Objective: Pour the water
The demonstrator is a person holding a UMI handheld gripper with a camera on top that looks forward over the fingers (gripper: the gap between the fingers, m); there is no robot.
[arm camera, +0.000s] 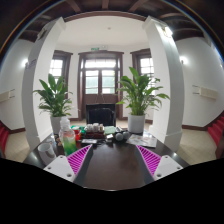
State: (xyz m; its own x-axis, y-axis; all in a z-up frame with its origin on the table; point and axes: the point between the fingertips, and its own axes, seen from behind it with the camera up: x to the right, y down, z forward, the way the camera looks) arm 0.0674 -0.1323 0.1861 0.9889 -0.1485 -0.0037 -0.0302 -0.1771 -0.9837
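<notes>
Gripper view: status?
Gripper open, empty. Green bottle ahead beside left finger, untouched on dark table. Nothing between the fingers.

Potted plants [55,100]: two, at ten and two o'clock of the table [112,160]. White columns [40,65]: two. Gripper [112,160]: one, fingers apart; pads [80,158]: two. Green-capped bottle [69,140]: one.
</notes>
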